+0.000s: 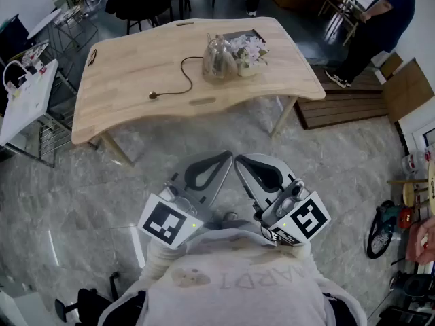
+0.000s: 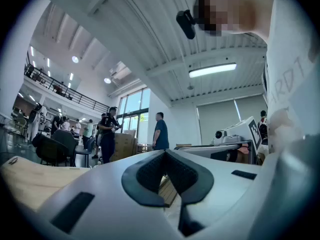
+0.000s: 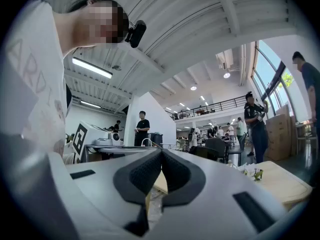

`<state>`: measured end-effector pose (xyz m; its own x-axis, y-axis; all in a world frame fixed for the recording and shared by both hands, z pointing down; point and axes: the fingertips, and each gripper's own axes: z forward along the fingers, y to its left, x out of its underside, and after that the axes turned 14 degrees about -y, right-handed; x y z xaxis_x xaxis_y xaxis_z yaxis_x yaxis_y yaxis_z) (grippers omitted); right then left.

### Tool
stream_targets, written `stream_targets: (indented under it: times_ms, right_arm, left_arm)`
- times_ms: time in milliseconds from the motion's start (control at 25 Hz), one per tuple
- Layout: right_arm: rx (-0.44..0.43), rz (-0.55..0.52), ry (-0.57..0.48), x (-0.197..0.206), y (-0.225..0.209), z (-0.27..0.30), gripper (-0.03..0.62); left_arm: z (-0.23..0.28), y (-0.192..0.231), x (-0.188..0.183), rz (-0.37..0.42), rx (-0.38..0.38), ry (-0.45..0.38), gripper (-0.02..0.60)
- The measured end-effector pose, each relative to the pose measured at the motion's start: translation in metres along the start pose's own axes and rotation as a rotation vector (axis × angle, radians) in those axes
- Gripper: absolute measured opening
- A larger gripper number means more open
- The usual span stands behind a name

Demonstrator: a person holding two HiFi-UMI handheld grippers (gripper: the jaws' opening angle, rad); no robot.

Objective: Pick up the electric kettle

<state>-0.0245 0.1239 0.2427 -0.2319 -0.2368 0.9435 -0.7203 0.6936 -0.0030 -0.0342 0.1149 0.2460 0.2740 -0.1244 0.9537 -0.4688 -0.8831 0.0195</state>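
Wooden table (image 1: 129, 80) — white flowers (image 1: 249, 48) on it — black chair (image 1: 139, 5) behind.

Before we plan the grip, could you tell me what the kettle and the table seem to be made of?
Kettle: apparently clear glass with a glossy finish; the tabletop shows through its body. Table: light wood or wood veneer, matte; pale plank-like grain lines run along its top.
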Motion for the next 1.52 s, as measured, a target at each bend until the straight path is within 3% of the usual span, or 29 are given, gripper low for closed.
stream_targets:
  times_ms: [520,1120,1240,1520]
  right_arm:
    - [0.001,-0.001,-0.008,0.001,-0.006,0.003,0.018]
    - [0.151,0.012,0.066,0.035,-0.029,0.004,0.023]
    - [0.174,0.018,0.083,0.042,-0.038,0.002,0.083]
    - [0.196,0.008,0.111,0.057,-0.074,0.009,0.121]
  left_arm:
    - [0.001,0.009,0.006,0.013,-0.003,0.023,0.014]
    - [-0.016,0.021,0.011,-0.014,0.030,0.018,0.014]
    - [-0.014,0.022,0.014,-0.029,0.037,0.023,0.014]
    - [0.003,0.040,0.025,-0.023,0.034,0.032,0.014]
